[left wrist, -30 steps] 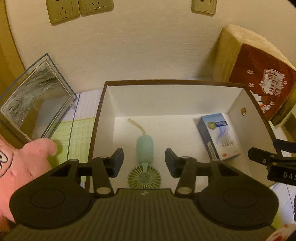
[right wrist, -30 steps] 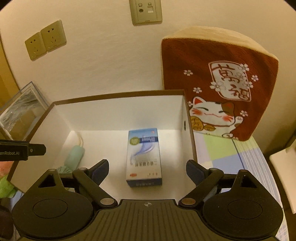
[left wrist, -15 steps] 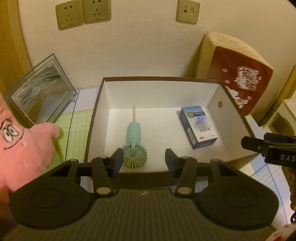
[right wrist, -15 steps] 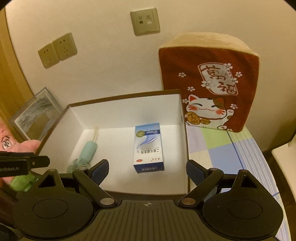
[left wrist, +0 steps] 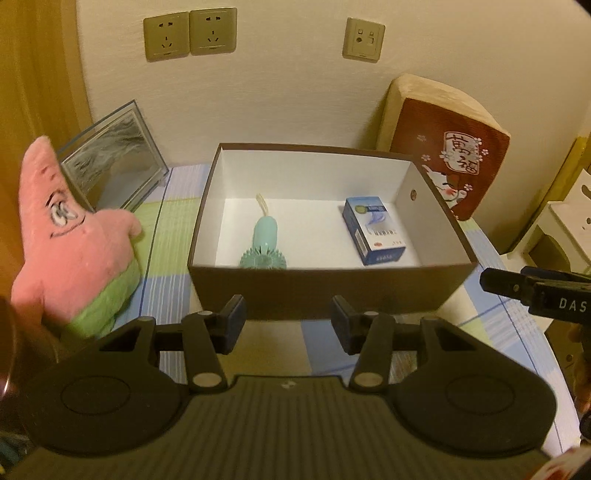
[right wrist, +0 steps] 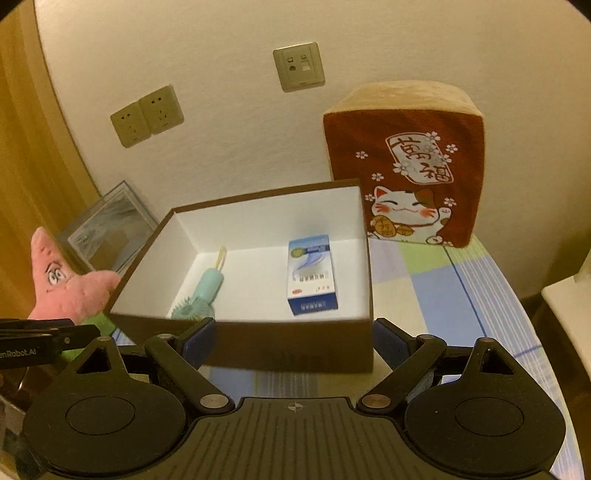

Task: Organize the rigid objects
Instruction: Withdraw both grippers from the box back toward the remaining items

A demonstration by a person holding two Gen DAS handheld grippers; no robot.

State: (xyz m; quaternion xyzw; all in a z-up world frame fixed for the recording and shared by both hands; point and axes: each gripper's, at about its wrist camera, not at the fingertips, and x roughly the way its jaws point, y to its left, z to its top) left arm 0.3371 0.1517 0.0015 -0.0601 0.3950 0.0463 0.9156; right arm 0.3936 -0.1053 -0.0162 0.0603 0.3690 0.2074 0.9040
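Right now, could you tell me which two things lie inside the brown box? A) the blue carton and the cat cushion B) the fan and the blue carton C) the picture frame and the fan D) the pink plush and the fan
B: the fan and the blue carton lie on the white floor of the box; everything else stands outside it.

A home setting, likely a bedroom or living room, is shown under warm yellowish light. A cream textured wall carries household power sockets (left wrist: pixel 190 34) and a data outlet (right wrist: pixel 298 71). A table (right wrist: pixel 461 295) is covered with a pastel checked cloth, and a pink star-shaped plush toy (left wrist: pixel 74 236), a lucky-cat cushion (right wrist: pixel 404 166) and a glass-framed picture (left wrist: pixel 110 166) are set around an open brown storage box (left wrist: pixel 325 291). White furniture (left wrist: pixel 565 218) is seen at one edge.
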